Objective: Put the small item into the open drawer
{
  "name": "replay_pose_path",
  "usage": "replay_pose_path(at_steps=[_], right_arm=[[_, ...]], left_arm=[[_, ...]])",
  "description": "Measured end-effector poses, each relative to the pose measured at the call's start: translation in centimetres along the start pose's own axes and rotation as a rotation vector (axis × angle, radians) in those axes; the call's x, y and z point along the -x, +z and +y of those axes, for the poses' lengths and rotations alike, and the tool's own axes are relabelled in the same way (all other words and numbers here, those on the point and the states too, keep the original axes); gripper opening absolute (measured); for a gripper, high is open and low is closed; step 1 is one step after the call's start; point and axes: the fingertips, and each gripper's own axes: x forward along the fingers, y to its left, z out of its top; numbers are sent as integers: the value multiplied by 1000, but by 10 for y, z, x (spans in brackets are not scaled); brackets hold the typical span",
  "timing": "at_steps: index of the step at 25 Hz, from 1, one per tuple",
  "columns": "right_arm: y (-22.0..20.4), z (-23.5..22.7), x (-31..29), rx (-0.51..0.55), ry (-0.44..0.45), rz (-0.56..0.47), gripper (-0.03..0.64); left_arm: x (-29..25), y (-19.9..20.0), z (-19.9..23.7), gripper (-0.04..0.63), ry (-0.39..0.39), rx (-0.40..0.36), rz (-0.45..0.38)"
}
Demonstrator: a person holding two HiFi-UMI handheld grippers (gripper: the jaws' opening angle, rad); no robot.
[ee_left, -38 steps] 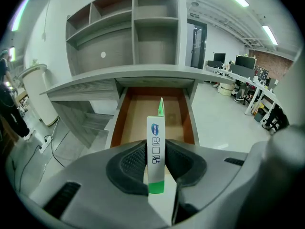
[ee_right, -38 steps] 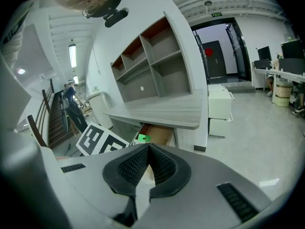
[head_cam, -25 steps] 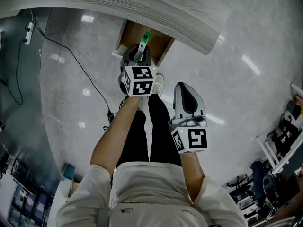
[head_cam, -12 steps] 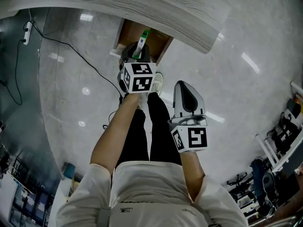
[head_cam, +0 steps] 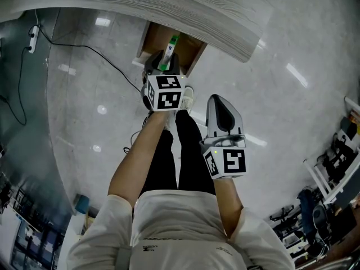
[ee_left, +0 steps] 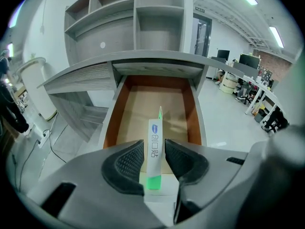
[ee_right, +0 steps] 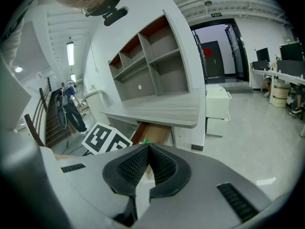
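Observation:
A slim white tube with a green end (ee_left: 156, 128) stands between the pads of my left gripper (ee_left: 154, 144), pointing into the open drawer (ee_left: 110, 123). The jaws are opening, and a thin gap shows on each side of the tube. The drawer has a brown inside and looks bare. In the head view the left gripper (head_cam: 162, 61) hangs over the drawer's front edge (head_cam: 188, 49), with the tube (head_cam: 170, 48) sticking out ahead of it. My right gripper (head_cam: 220, 108) is held back above the person's legs. Its pads (ee_right: 148, 147) meet with nothing between them.
The drawer sits under a grey wood-grain desk (head_cam: 169, 4) with open shelves (ee_left: 138, 27) above it. A black cable (head_cam: 84, 61) runs across the glossy floor at the left. A white cabinet (ee_right: 217, 111) stands right of the desk. Chairs and desks fill the far right.
The left gripper has edged a little forward over the drawer, with the tube still between its jaws. The right gripper has stayed where it was.

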Motion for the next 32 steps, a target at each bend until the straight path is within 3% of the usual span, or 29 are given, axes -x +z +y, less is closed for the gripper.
replay_pose_path(at_steps=[14, 32], right_arm=[[25, 6, 36, -6, -58, -53, 26], [105, 54, 123, 23, -77, -150, 26]], left_arm=[[55, 34, -14, 131, -12, -40, -57], [226, 86, -26, 61, -33, -20, -211]])
